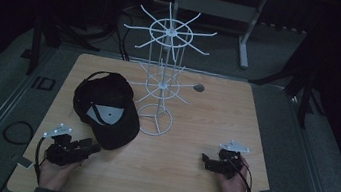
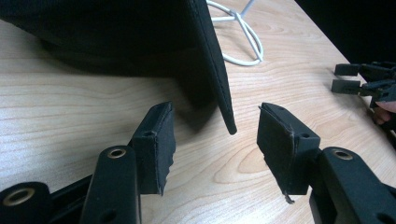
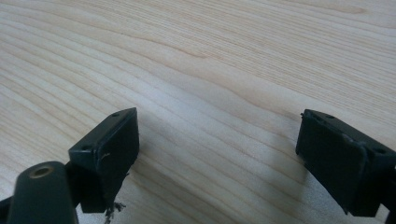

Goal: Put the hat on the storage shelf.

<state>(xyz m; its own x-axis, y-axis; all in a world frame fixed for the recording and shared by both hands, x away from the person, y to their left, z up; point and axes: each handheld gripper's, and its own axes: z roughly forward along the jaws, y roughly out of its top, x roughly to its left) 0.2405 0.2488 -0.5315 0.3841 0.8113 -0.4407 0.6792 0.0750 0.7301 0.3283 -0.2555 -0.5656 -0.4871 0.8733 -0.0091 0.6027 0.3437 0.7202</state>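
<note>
Black fabric cap upside down, centre-left on wooden table | brim toward lower right, beside white wire rack | left gripper open, empty, jaws around brim edge | right gripper wide open, empty

— What sort of place is this?
— A dim lab or test room: a lone wooden table, dark tripod legs at right, a metal bench frame far behind.
</note>
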